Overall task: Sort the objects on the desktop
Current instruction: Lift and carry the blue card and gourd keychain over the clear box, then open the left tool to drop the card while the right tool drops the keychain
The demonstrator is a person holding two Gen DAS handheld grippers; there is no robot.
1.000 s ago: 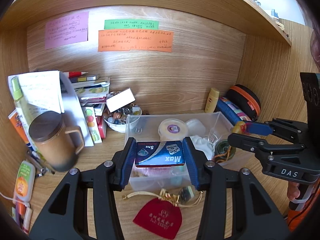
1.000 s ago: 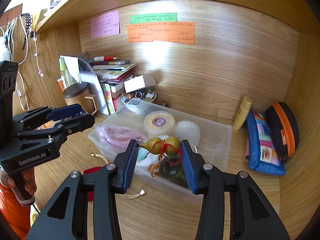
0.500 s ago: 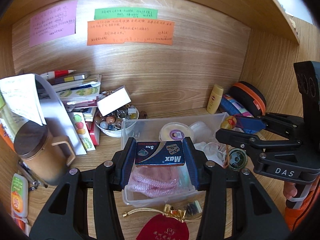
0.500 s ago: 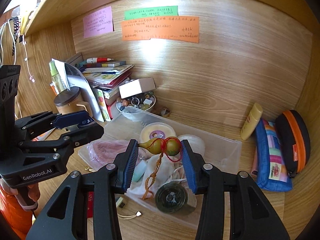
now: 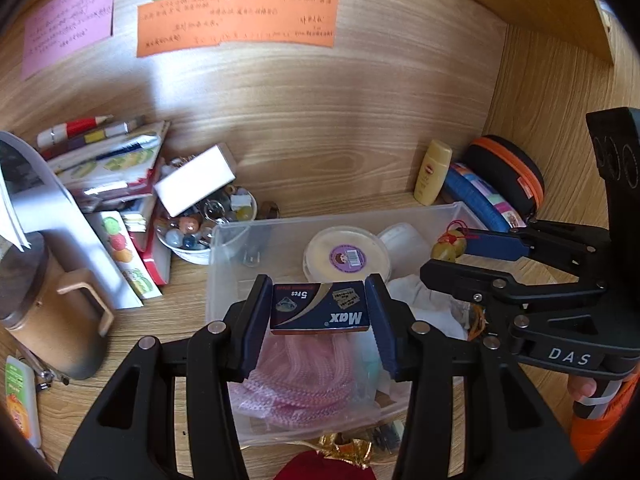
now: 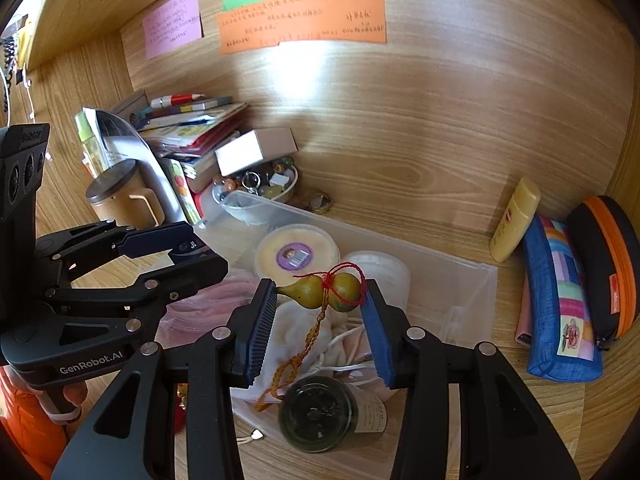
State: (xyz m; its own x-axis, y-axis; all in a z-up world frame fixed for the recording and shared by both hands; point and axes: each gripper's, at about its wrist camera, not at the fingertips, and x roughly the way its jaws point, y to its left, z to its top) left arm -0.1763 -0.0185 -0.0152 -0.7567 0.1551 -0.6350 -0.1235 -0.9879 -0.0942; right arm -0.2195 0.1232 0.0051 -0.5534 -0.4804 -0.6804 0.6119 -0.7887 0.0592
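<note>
My left gripper (image 5: 319, 312) is shut on a dark blue "Max" razor blade box (image 5: 319, 308), held above the clear plastic bin (image 5: 224, 240). My right gripper (image 6: 322, 300) is shut on a small yellow-green gourd charm (image 6: 324, 290) with a red cord, its tassel hanging down, above the same bin (image 6: 472, 280). The bin holds a pink mesh bundle (image 5: 296, 376), a round yellow tub (image 5: 346, 256), a white cloth pouch (image 6: 300, 332) and a dark glass jar (image 6: 320, 412). Each gripper shows in the other's view, the right one (image 5: 452, 246) and the left one (image 6: 192, 248).
A tan lidded mug (image 5: 44, 312) and a stack of books (image 5: 104, 160) stand at the left. A bowl of beads (image 5: 204, 224) under a white box is behind the bin. A yellow bottle (image 6: 514, 220), blue pencil case (image 6: 560, 304) and black-orange case (image 6: 608, 264) are at right. A red pouch (image 5: 328, 468) lies in front.
Both grippers have moved forward and lower over the bin, still holding the blade box and the gourd charm. The bin's contents look larger and nearer.
</note>
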